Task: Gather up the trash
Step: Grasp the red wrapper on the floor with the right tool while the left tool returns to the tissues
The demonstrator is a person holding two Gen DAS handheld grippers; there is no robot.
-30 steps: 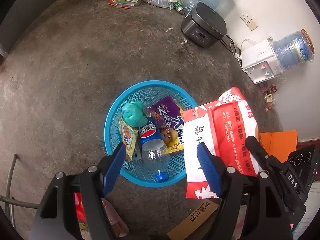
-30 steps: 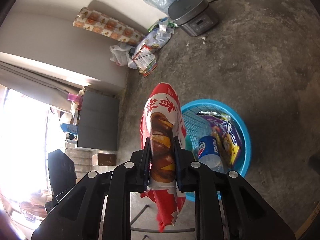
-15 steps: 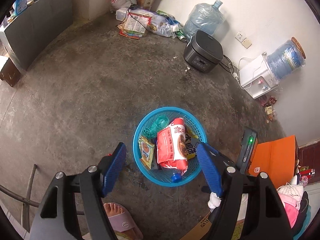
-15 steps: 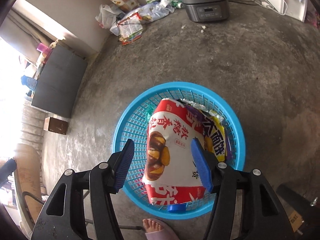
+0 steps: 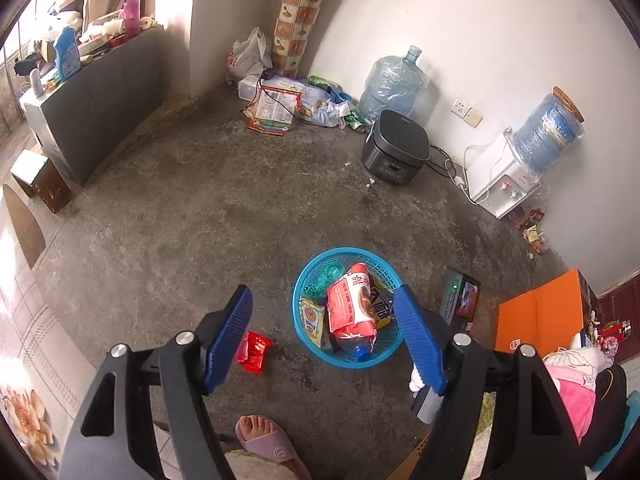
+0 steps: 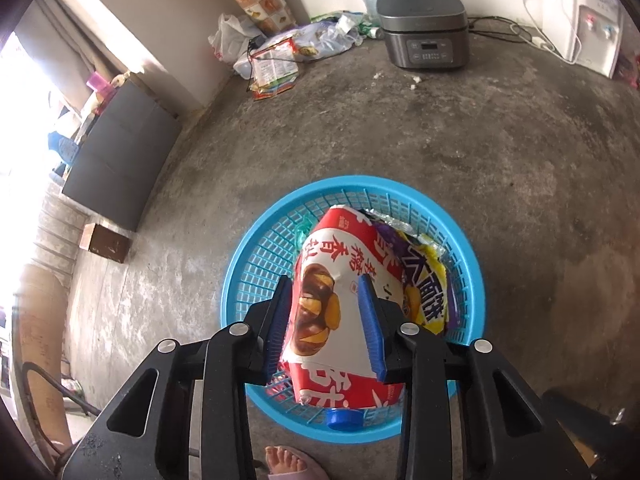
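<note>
- While the left gripper [image 5: 322, 292] hangs high over the floor, its jaws stand wide apart with nothing between them – the basket [image 5: 298, 300] shows in the gap, far below.
- The right gripper [image 6: 325, 280] hovers right above the basket [image 6: 240, 280]; its jaws have just been closing and now leave only a narrow gap.
- Through that gap the red bag [image 6: 340, 264] shows. The left wrist view has it lying loose in the basket, so the pads do not seem to press on it.
- The red bag [image 5: 348, 308] lies on top of the rest in the basket, across its middle.
- A purple packet [image 6: 424, 292] lies just beside the bag, against the basket's right wall.
- A blue bottle cap [image 6: 344, 418] pokes out under the bag at the basket's near rim.
- A small yellow packet [image 5: 312, 318] and a green lump [image 5: 328, 276] sit along the basket's left side.
- A red wrapper [image 5: 254, 350] lies on the floor, left of the basket and apart from it.
- A foot [image 5: 260, 428] in a slipper stands on the near side of the basket.
- A rice cooker [image 5: 396, 152] sits well beyond the basket, by the wall.
</note>
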